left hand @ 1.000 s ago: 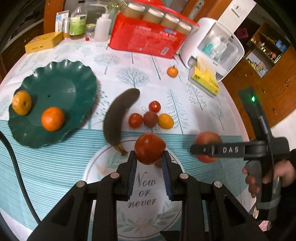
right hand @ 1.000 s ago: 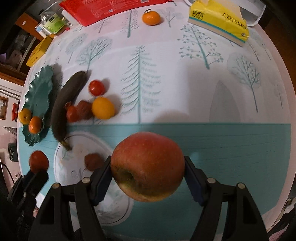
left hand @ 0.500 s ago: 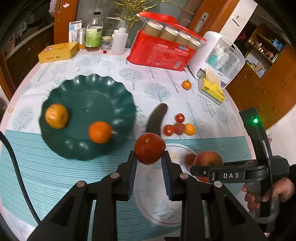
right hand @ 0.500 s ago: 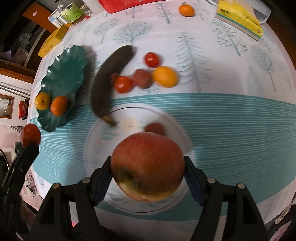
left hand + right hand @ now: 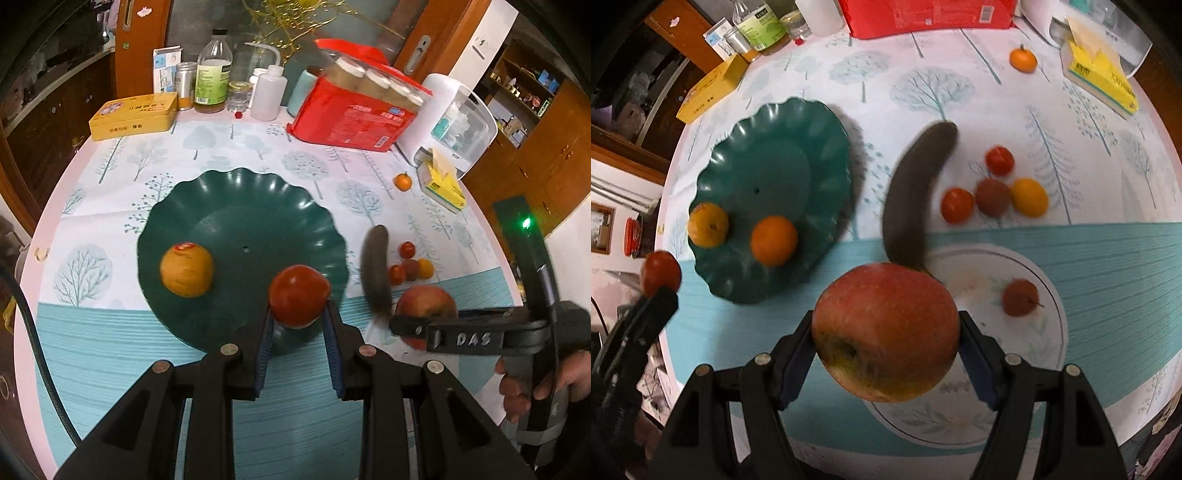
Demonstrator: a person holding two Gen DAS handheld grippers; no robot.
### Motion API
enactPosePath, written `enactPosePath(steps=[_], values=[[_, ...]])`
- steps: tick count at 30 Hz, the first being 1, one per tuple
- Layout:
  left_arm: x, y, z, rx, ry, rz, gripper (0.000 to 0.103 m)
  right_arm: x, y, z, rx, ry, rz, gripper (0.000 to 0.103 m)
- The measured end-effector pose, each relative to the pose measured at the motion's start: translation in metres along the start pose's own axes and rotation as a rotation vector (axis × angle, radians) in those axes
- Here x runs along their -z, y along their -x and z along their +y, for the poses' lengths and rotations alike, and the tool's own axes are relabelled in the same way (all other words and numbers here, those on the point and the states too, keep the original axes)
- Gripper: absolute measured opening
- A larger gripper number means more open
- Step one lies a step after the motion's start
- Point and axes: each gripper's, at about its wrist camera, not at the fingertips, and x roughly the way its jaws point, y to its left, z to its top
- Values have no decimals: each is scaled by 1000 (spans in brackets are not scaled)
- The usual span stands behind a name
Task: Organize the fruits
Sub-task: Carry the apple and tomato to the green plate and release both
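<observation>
My left gripper point(image 5: 298, 321) is shut on a red tomato point(image 5: 298, 300) and holds it above the near rim of the green scalloped plate point(image 5: 236, 206). The plate holds a yellow-orange fruit point(image 5: 186, 270); the right wrist view also shows an orange point(image 5: 773, 240) on it. My right gripper point(image 5: 886, 354) is shut on a red apple point(image 5: 886, 332) above the white plate point(image 5: 1049, 280), which holds a small dark red fruit point(image 5: 1019, 297). A dark banana point(image 5: 916, 188), two small tomatoes point(image 5: 999, 160), a brown fruit and a yellow fruit point(image 5: 1028, 196) lie on the cloth.
A small orange point(image 5: 402, 181) and a yellow tissue box point(image 5: 443, 186) lie far right. A red package point(image 5: 351, 118), a white appliance point(image 5: 454, 118), bottles point(image 5: 212, 74) and a yellow tin point(image 5: 133, 116) line the table's back edge.
My left gripper has carried the tomato left from over the white plate to over the green plate's near rim. My right gripper has carried the apple left, over the white plate.
</observation>
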Motion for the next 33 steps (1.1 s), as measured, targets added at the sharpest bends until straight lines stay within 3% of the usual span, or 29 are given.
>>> enactPosePath(steps=[16, 25, 29, 31, 33], values=[[-8, -53, 57, 67, 53, 97, 25, -59, -16, 57, 57, 19, -79, 73], [-7, -74, 63, 112, 70, 126, 26, -65, -41, 74, 50, 48, -40, 73], [-7, -78, 64, 103, 73, 127, 33, -69, -45, 76, 60, 60, -52, 73], [-7, -78, 64, 88, 75, 126, 50, -70, -47, 73, 63, 53, -48, 73], [-8, -76, 66, 84, 82, 119, 55, -71, -46, 73, 53, 58, -55, 74]])
